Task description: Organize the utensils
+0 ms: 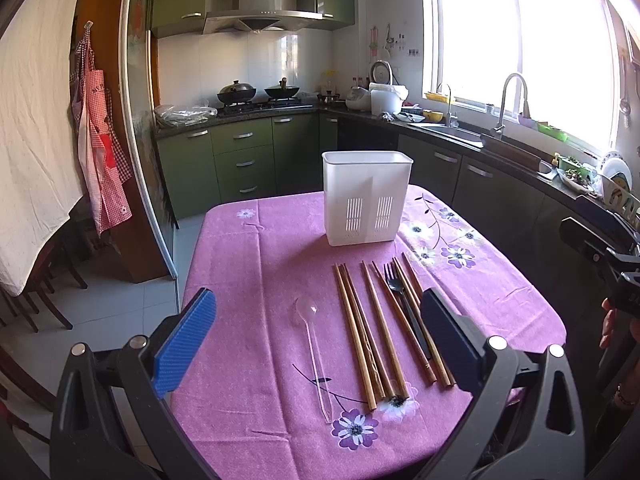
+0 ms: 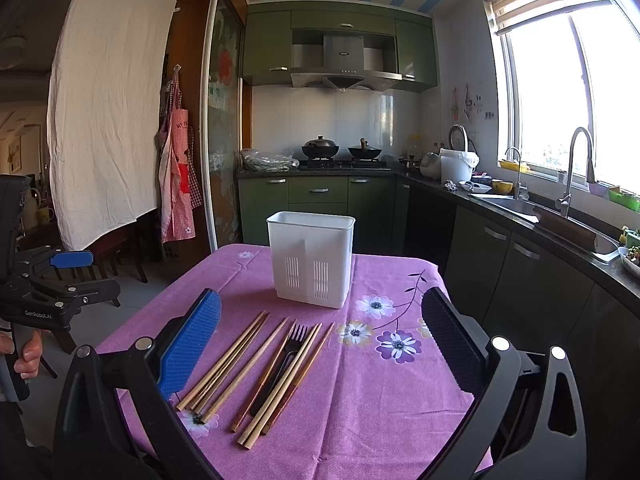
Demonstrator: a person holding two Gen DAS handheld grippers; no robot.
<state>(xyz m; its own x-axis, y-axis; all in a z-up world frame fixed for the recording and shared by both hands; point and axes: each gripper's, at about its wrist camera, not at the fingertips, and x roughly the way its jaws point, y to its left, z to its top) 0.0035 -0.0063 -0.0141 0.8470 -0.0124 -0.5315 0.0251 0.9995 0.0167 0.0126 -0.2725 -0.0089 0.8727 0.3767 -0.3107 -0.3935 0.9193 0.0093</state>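
White holder [image 1: 367, 199] standing at the far end of the pink cloth [image 1: 248, 264], chopsticks [image 1: 362, 332] and black fork [image 1: 400, 300] lying near, clear spoon [image 1: 310, 332] seen only in left view, left gripper [image 1: 316, 336] wide open, right gripper [image 2: 320, 340] wide open, both holding nothing

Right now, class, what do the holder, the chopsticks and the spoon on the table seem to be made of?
Holder: probably white plastic, matte, with moulded vent slots.
Chopsticks: apparently wood or bamboo, brown with visible grain.
Spoon: likely clear plastic; the cloth shows through it.
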